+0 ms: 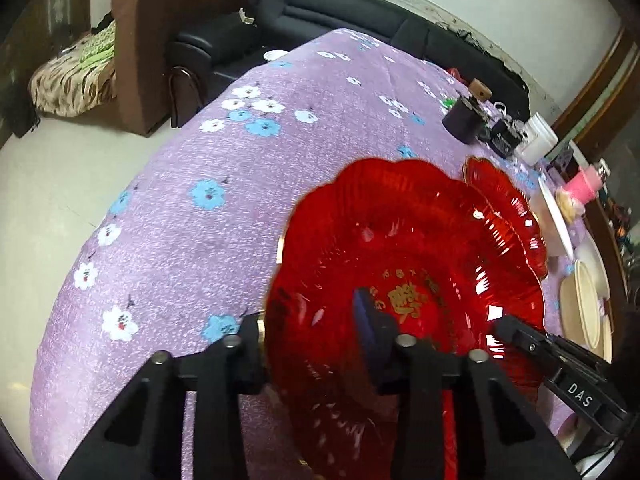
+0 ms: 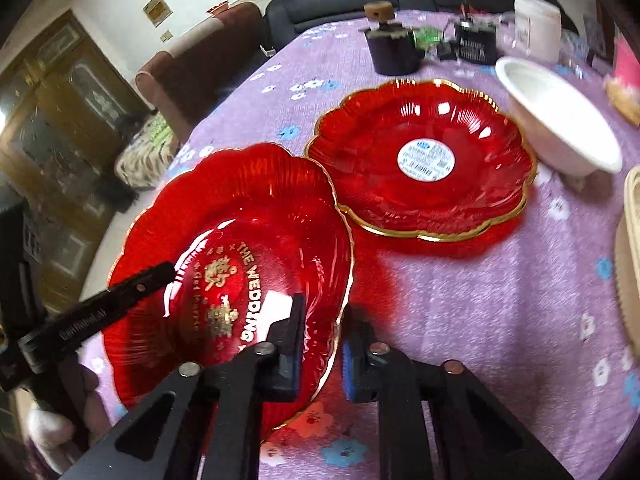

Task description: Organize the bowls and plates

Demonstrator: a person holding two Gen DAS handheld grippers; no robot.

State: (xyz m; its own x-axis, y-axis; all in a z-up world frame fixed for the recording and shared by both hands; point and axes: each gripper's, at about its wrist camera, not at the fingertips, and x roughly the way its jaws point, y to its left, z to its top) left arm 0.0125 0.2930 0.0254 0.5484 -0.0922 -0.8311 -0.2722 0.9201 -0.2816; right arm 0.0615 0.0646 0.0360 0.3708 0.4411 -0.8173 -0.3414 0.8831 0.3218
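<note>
Both claws clamp one red plate: the left claw [image 1: 316, 344] grips its left rim, the right claw [image 2: 320, 344] its right rim. That plate [image 2: 240, 248] sits tilted over the purple tabletop [image 2: 480, 300], its far edge touching a stack of red plates [image 2: 424, 160]. A white bowl [image 2: 560, 128] lies right of the stack.

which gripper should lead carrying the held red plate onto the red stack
Right, probably. Both grip the plate, but the right gripper clamps the rim nearer the stack; the left gripper holds the far rim.
</note>
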